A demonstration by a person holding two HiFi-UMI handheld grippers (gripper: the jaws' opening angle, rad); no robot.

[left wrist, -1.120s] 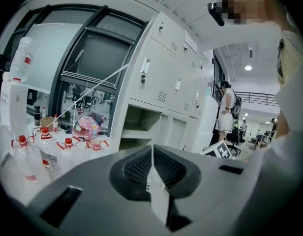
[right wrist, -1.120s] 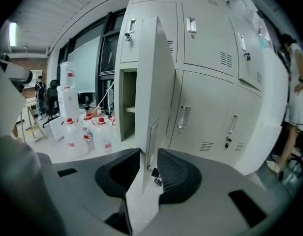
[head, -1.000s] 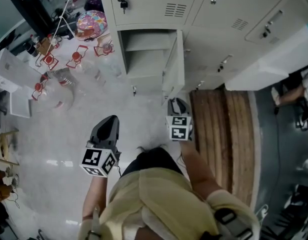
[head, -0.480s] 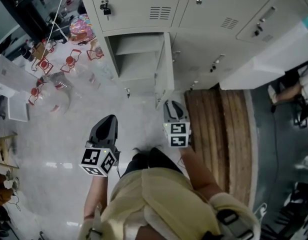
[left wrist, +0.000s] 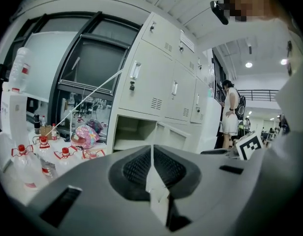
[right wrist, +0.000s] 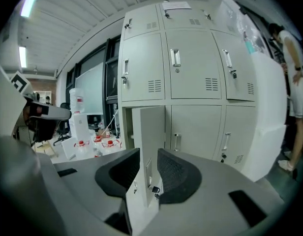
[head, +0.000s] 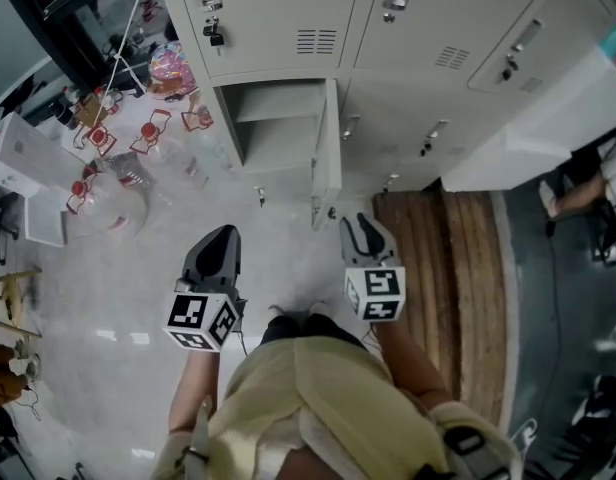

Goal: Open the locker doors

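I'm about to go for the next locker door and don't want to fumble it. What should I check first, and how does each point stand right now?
1. The lower-left door stands swung open: ok.
2. The right gripper has its jaws apart with nothing clamped: ok.
3. The left gripper is ready to grasp: not ok, its jaws are shut and empty.
4. The neighbouring lower door is closed, with its handle in plain view: ok.
5. That door is unlocked: cannot tell.
6. The person at the lockers' right end is clear of the swing: cannot tell.
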